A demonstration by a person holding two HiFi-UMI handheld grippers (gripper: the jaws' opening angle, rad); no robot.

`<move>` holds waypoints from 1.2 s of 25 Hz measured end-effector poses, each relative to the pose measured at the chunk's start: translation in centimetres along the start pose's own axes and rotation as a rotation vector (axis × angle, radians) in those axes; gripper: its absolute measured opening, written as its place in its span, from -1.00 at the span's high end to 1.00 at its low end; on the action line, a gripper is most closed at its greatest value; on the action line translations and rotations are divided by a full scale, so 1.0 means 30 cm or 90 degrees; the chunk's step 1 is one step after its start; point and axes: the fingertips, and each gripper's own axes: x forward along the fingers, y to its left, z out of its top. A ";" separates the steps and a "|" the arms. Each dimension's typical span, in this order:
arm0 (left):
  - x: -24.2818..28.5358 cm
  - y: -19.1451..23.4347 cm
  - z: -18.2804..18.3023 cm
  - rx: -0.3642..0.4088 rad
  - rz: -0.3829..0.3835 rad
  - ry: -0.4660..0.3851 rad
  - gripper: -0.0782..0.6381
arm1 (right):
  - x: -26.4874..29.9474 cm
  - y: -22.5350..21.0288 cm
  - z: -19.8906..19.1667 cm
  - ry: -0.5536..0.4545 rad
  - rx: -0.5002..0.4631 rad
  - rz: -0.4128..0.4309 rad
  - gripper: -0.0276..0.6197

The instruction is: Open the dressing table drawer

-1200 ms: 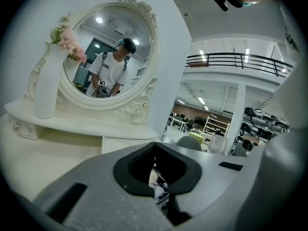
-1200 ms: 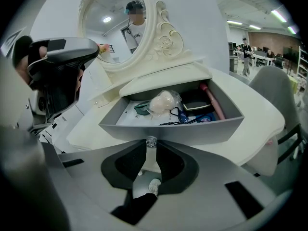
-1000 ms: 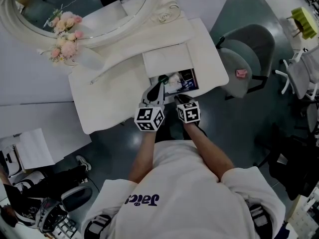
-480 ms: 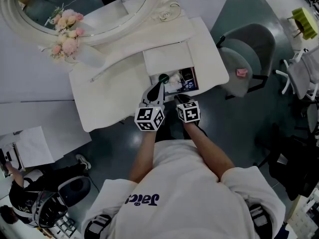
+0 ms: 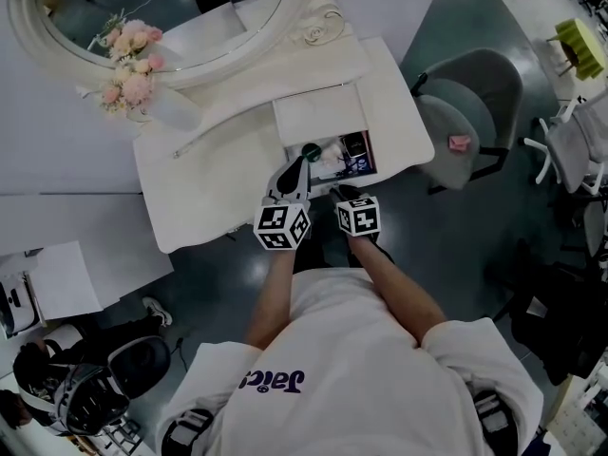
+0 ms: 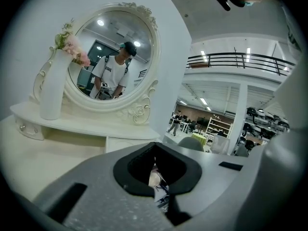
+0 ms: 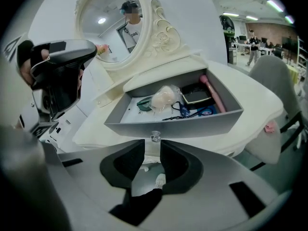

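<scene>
The white dressing table's drawer [image 7: 192, 121] stands pulled out, its grey front facing me. Inside lie a cream puff [image 7: 166, 97], a dark box [image 7: 197, 94] and a pink stick [image 7: 214, 93]. My right gripper [image 7: 153, 150] sits just below the clear knob [image 7: 154, 137]; its jaws are opening and the pads do not press on the knob. In the head view the right gripper [image 5: 340, 190] is at the drawer's [image 5: 353, 171] front edge. My left gripper [image 5: 299, 160] hovers at the drawer's left front corner, and in the left gripper view this gripper [image 6: 154, 148] is shut on nothing.
An oval mirror [image 5: 161, 17] and a white vase of pink flowers [image 5: 128, 74] stand at the back of the table top [image 5: 218, 179]. A grey chair [image 5: 470, 112] stands to the right. A small knobbed drawer [image 6: 21, 126] sits under the vase shelf.
Both grippers and the drawer stay where they were. Only a person at the lower left of the head view has shifted.
</scene>
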 end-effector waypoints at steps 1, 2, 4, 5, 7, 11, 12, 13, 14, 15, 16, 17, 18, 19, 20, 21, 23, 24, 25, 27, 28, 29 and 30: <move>0.002 0.002 0.004 0.001 0.001 -0.001 0.74 | -0.007 0.001 0.004 -0.001 0.006 0.000 0.63; 0.004 0.004 0.008 0.002 0.002 0.000 0.74 | -0.017 0.000 0.011 -0.005 0.013 0.000 0.63; 0.007 0.007 0.016 0.003 0.004 0.000 0.74 | -0.045 -0.004 0.037 -0.015 0.021 -0.005 0.63; 0.009 0.008 0.021 0.002 0.005 -0.001 0.74 | -0.060 -0.009 0.053 -0.020 0.020 -0.009 0.63; 0.017 0.011 0.030 0.001 0.007 -0.004 0.74 | -0.087 -0.019 0.085 -0.029 0.020 -0.014 0.63; 0.037 0.005 0.063 0.005 0.005 -0.015 0.74 | -0.128 -0.022 0.156 -0.053 0.017 -0.014 0.70; 0.042 0.003 0.075 0.007 0.004 -0.019 0.74 | -0.135 -0.020 0.177 -0.062 0.015 -0.013 0.71; 0.048 0.002 0.086 0.009 0.003 -0.022 0.74 | -0.141 -0.017 0.201 -0.072 0.012 -0.011 0.72; 0.053 0.001 0.097 0.012 0.003 -0.026 0.74 | -0.148 -0.014 0.228 -0.083 0.008 -0.008 0.72; 0.056 -0.001 0.108 0.014 0.002 -0.029 0.74 | -0.156 -0.010 0.255 -0.096 0.003 -0.006 0.73; 0.058 -0.004 0.119 0.017 0.002 -0.033 0.74 | -0.165 -0.008 0.284 -0.109 -0.003 -0.004 0.75; 0.060 -0.007 0.131 0.020 0.001 -0.036 0.74 | -0.174 -0.005 0.315 -0.123 -0.011 -0.003 0.76; 0.062 -0.009 0.144 0.023 0.001 -0.040 0.74 | -0.184 -0.003 0.349 -0.137 -0.020 -0.004 0.77; 0.064 -0.010 0.159 0.027 0.000 -0.044 0.74 | -0.195 0.000 0.385 -0.152 -0.032 -0.005 0.78; 0.066 -0.012 0.175 0.031 -0.001 -0.048 0.74 | -0.206 0.003 0.422 -0.167 -0.044 -0.007 0.79; 0.067 -0.013 0.193 0.035 -0.001 -0.053 0.74 | -0.220 0.006 0.460 -0.183 -0.057 -0.010 0.79; 0.067 -0.015 0.228 0.043 -0.001 -0.063 0.74 | -0.252 0.016 0.535 -0.217 -0.085 -0.018 0.80; 0.067 -0.014 0.246 0.048 0.000 -0.068 0.74 | -0.269 0.023 0.572 -0.234 -0.099 -0.021 0.80; 0.066 -0.013 0.263 0.052 0.001 -0.074 0.74 | -0.287 0.031 0.607 -0.251 -0.111 -0.023 0.81; 0.065 -0.012 0.296 0.058 0.002 -0.084 0.74 | -0.321 0.051 0.674 -0.283 -0.126 -0.021 0.82; 0.065 -0.012 0.312 0.062 0.003 -0.089 0.74 | -0.337 0.061 0.706 -0.298 -0.131 -0.018 0.83; 0.066 -0.014 0.327 0.066 0.002 -0.093 0.74 | -0.353 0.073 0.736 -0.313 -0.135 -0.013 0.85; 0.066 -0.016 0.341 0.070 0.002 -0.097 0.74 | -0.370 0.087 0.766 -0.328 -0.139 -0.007 0.86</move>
